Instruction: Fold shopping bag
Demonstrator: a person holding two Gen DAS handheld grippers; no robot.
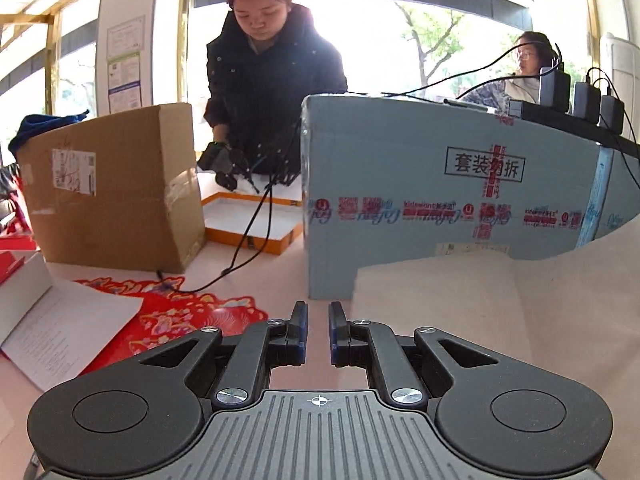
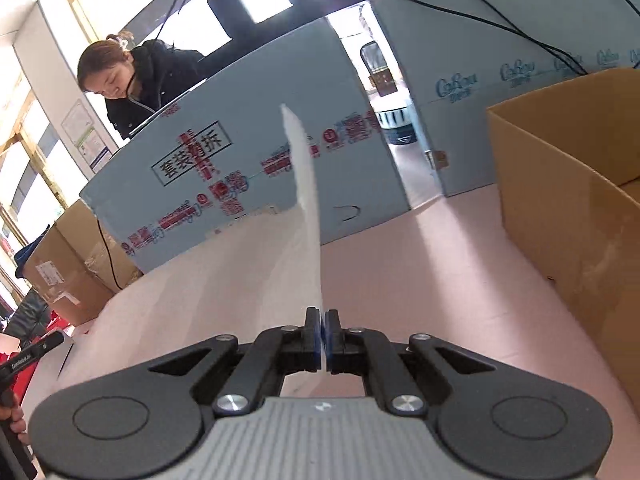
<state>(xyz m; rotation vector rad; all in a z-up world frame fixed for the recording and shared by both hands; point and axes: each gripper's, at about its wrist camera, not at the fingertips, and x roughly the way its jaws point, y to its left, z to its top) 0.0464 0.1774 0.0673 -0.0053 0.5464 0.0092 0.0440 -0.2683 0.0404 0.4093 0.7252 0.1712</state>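
The shopping bag (image 1: 500,312) is pale cream fabric spread on the pink table at the right of the left wrist view. My left gripper (image 1: 318,312) hovers just left of it, its fingers drawn close with only a narrow slit and nothing in it. In the right wrist view my right gripper (image 2: 323,320) is shut on the bag's edge. A white strip of fabric (image 2: 308,200) rises steeply from the pads. The bag's body (image 2: 224,280) slopes away to the left.
A large pale blue carton (image 1: 420,184) stands behind the bag. A taped brown box (image 1: 112,184), a red paper cutout (image 1: 180,320), a white sheet (image 1: 60,332) and a black cable (image 1: 248,240) lie left. An open brown box (image 2: 568,200) stands right. A person (image 1: 260,80) works across the table.
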